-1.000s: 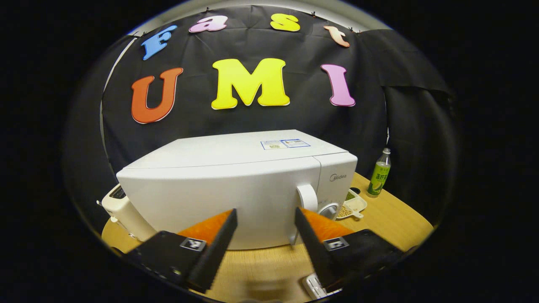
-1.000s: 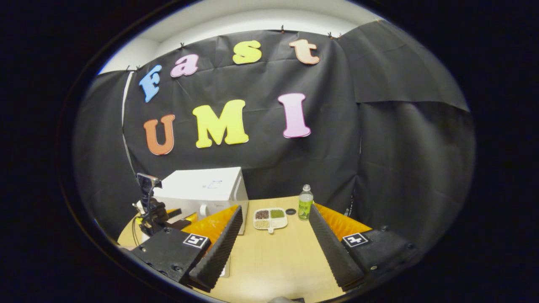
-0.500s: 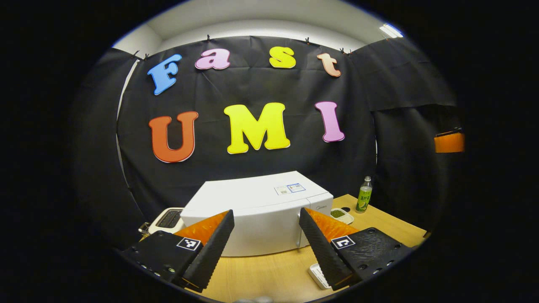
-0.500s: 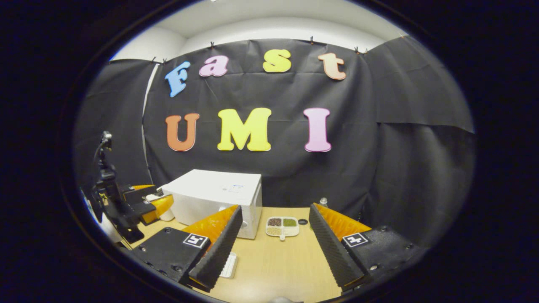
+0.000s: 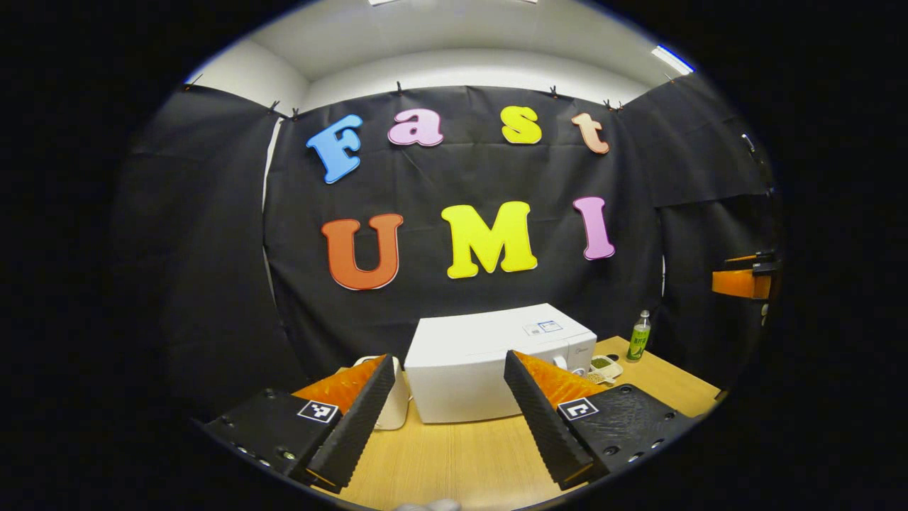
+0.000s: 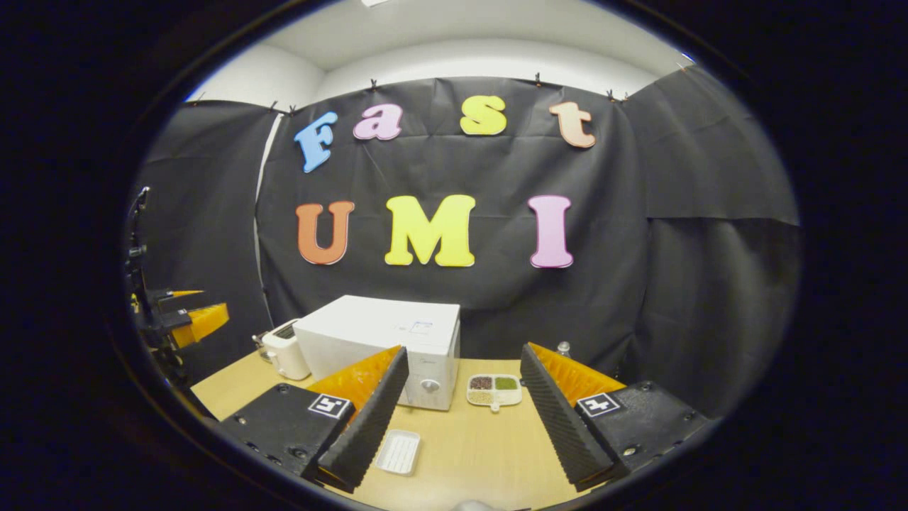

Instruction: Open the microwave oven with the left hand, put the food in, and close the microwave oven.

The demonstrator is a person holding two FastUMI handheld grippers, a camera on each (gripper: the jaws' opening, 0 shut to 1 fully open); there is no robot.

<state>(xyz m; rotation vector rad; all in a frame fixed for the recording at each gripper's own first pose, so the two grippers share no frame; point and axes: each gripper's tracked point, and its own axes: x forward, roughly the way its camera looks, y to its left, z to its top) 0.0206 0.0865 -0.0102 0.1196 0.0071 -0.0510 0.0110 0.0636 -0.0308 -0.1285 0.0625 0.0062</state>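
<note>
A: Light comes from above, a ceiling strip (image 5: 672,59) glowing at the upper right in the left gripper view, and the cloth swallows most of it.

B: The white microwave (image 6: 386,333) and the wooden table (image 6: 482,443) read bright and sharp. Fisheye bending curves the edges, and there's no motion blur.

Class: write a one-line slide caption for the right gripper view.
Open right gripper faces closed microwave, food tray beside it.

Shut microwave (image 5: 489,362), open tongs (image 5: 450,411), wooden table (image 5: 454,454)
</note>
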